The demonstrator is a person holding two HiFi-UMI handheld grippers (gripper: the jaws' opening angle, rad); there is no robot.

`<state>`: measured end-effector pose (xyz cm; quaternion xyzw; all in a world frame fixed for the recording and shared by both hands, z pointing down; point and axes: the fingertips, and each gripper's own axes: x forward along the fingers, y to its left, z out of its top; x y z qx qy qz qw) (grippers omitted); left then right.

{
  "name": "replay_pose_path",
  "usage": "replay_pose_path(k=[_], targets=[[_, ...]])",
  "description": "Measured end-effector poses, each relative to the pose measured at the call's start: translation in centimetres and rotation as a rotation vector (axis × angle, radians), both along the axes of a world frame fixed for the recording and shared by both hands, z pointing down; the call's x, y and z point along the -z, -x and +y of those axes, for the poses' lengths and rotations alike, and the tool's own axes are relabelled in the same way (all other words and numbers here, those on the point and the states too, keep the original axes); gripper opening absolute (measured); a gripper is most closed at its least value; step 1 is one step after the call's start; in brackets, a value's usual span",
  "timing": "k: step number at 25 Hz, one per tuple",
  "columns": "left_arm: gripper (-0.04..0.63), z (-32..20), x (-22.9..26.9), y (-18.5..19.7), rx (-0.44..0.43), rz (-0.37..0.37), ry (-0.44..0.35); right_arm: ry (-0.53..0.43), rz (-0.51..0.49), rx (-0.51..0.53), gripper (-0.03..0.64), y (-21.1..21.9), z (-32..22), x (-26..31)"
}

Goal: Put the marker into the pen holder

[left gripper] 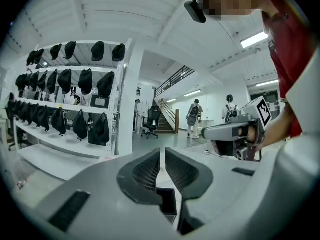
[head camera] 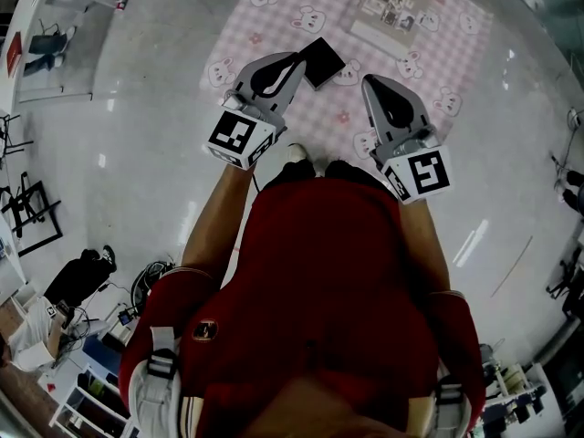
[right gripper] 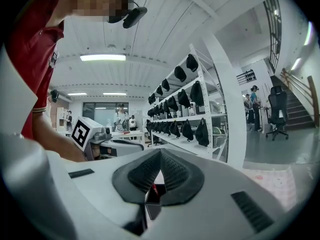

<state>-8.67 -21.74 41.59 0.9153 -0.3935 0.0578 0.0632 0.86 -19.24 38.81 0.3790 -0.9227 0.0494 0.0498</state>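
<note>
I'm standing over the pink bunny mat (head camera: 274, 26) on the floor, holding both tongs out in front of me at about waist height and pointing them level into the room, not down at the mat. The left gripper (left gripper: 162, 153) is sitting just barely open. There's a thin slit between the jaws and nothing in it. The right gripper (right gripper: 160, 153) is squeezed closed with the jaw tips touching, and it isn't holding anything either.

The black square box (head camera: 321, 62) that I'm taking for the pen holder is sitting on the near edge of the mat, well below the tongs. In the head view it's showing just past the left gripper's tip. A light tray (head camera: 388, 12) with some small stuff in it is lying further back on the mat. I honestly can't make out the marker in any view. The left gripper view is mostly showing shelves of black bags (left gripper: 75, 84).
</note>
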Motion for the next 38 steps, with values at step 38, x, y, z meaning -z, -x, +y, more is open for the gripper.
replay_pose_path(k=[38], targets=[[0.006,5.9,5.8,0.0,0.045,0.064,-0.106,-0.064,-0.065,0.055,-0.003,1.0,4.4,2.6]])
